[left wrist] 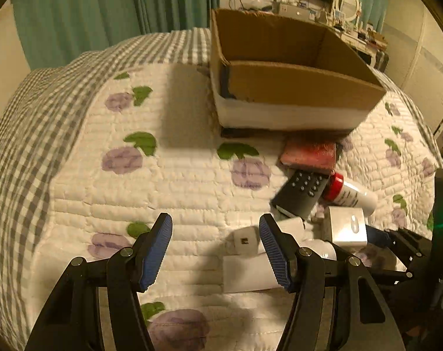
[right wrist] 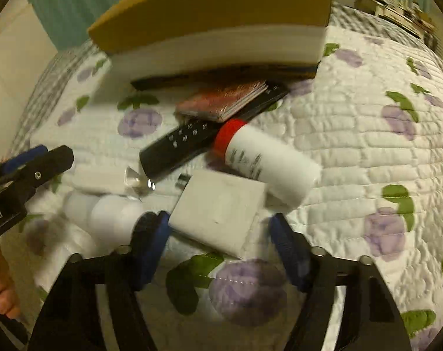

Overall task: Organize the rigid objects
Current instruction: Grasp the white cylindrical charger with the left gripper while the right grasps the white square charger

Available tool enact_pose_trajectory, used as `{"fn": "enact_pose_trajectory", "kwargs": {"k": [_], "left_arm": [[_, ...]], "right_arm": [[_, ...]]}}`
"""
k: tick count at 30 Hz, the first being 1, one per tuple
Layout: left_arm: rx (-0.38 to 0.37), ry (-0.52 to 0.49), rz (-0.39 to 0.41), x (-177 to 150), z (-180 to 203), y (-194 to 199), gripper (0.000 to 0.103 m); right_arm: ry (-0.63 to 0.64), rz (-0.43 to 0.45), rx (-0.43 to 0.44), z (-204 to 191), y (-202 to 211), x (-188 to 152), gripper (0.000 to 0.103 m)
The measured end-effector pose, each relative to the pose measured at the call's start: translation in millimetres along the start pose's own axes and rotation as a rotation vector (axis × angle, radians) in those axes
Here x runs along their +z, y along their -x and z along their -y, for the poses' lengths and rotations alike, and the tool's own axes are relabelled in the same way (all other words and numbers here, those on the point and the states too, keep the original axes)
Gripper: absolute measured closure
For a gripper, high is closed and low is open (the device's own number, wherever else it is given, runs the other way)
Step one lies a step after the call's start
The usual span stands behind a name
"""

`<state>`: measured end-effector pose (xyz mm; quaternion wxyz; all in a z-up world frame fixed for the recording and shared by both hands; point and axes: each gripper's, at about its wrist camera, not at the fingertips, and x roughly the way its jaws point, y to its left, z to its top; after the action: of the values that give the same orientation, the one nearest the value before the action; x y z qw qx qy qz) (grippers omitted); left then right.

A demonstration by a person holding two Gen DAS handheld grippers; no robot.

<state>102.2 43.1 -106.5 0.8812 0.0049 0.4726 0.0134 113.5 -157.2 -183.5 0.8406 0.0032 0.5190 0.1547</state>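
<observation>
An open cardboard box point(left wrist: 294, 87) stands on the quilted bed; it also shows in the right wrist view point(right wrist: 215, 14). In front of it lies a pile: a red booklet point(left wrist: 310, 153) point(right wrist: 221, 101), a black remote point(left wrist: 302, 191) point(right wrist: 177, 149), a white bottle with a red cap point(left wrist: 353, 194) point(right wrist: 268, 161), a white square box point(left wrist: 345, 226) point(right wrist: 221, 210), a small white cube point(left wrist: 245, 241) and a white tube point(right wrist: 110, 213). My left gripper point(left wrist: 215, 228) is open and empty, left of the pile. My right gripper point(right wrist: 218, 228) is open around the white square box's near corner.
The bed carries a white quilt with purple flowers point(left wrist: 122, 161) and a grey checked cover point(left wrist: 31, 134) at its left. Teal curtains point(left wrist: 84, 8) hang behind. A cluttered dresser point(left wrist: 332, 14) stands at the far right. The left gripper's tip point(right wrist: 43, 161) shows in the right wrist view.
</observation>
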Motion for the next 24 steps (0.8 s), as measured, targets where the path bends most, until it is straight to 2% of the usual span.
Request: {"fn": "enact_pose_trajectory", "kwargs": {"k": [5, 8, 11, 14, 18, 24], "left_arm": [[-0.039, -0.045, -0.009, -2.1, 20.0, -3.3, 0.038], [-0.088, -0.043, -0.032, -1.9, 30.0, -8.5, 0.038], [-0.054, -0.046, -0.058, -1.7, 36.3, -19.0, 0.038], [-0.081, 0.007, -0.07, -0.5, 31.6, -25.1, 0.038], [-0.073, 0.04, -0.08, -1.6, 28.2, -35.3, 0.038], [-0.064, 0.037, -0.058, -1.3, 29.1, -36.6, 0.041]], "right_arm": [[0.02, 0.054, -0.004, 4.2, 12.7, -5.7, 0.044], [0.026, 0.103, -0.051, 14.3, 32.2, -7.9, 0.045], [0.006, 0.124, -0.07, 24.4, 42.6, -7.8, 0.045], [-0.005, 0.136, -0.076, 29.8, 46.4, -6.5, 0.045], [-0.01, 0.137, -0.07, 32.6, 46.9, -2.2, 0.045], [-0.004, 0.135, -0.071, 28.0, 44.9, -1.1, 0.045]]}}
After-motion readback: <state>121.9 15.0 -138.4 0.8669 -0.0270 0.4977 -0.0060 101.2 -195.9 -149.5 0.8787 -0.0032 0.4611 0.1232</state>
